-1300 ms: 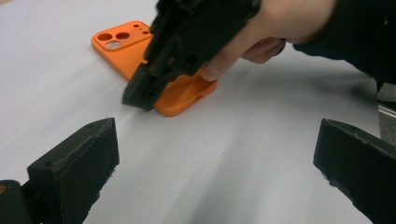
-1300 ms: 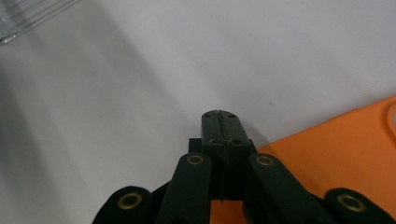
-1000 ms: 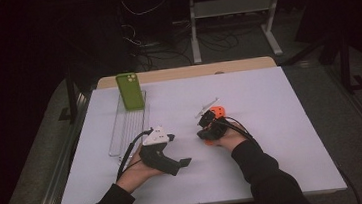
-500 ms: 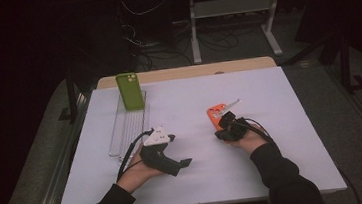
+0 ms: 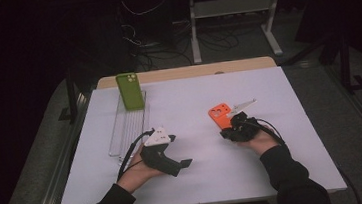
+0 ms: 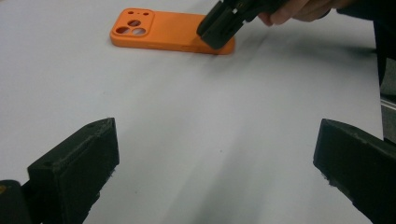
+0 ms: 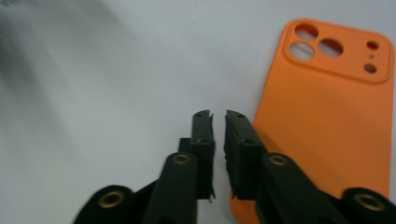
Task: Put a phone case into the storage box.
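1. Overhead, the high view shows two phone cases on the white table: one green case standing upright at the far end of a clear rack, and one orange case lying flat, well apart from it to the right. Two grippers are held, one per hand: the left gripper near the rack, the right gripper at the orange case's near end.
2. Next, the left gripper view has its two jaws spread wide with bare table between them; beyond lies the orange case, with the right gripper over its end.
3. Lastly, in the right gripper view the right gripper shows a slim gap, its jaws having just been opening, nothing between them; the orange case lies just beside them.
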The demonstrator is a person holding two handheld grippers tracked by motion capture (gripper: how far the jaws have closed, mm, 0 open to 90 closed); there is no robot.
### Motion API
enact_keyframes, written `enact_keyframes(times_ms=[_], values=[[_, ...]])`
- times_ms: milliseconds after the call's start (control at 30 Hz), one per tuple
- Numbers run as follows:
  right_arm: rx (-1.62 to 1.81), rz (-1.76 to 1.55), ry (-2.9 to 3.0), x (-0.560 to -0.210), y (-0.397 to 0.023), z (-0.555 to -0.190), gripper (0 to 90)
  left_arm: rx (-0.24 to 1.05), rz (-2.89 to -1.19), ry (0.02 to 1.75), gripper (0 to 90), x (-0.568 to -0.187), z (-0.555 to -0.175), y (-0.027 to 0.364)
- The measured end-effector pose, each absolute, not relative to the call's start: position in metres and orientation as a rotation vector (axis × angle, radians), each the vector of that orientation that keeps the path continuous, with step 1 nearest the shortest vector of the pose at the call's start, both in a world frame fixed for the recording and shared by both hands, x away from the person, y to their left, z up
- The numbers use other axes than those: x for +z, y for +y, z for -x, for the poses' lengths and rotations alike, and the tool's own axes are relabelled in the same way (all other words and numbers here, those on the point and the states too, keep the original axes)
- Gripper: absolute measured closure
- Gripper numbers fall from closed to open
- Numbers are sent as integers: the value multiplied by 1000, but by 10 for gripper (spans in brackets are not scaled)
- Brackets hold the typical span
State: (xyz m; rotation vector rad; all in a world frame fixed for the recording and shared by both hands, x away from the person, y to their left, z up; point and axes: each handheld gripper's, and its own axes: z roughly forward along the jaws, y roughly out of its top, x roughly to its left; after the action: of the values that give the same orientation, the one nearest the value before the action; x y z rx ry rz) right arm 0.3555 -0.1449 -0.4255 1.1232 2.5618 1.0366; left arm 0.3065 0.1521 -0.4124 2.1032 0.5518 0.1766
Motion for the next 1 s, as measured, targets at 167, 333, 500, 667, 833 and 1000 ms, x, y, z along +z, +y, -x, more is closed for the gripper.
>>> enact_keyframes(times_ms=[167,333,500,667,833,1000], values=[[1151,-1096,2500,-415,-154,-342,511,176,-2107,544,0,-412,-306,153],[1194,-1100,2418,-410,-161,-323,276,173,-2106,540,0,-412,-308,154],[1218,-1071,2360,-412,-169,-309,133,172,-2105,536,0,-412,-308,154],[1201,-1077,2380,-418,-173,-296,50,163,-2102,541,0,-412,-307,153],[1199,-1088,2399,-424,-176,-287,2,169,-2100,537,0,-412,-307,153],[1184,-1061,2409,-427,-180,-282,2,171,-2100,535,0,-412,-306,153]])
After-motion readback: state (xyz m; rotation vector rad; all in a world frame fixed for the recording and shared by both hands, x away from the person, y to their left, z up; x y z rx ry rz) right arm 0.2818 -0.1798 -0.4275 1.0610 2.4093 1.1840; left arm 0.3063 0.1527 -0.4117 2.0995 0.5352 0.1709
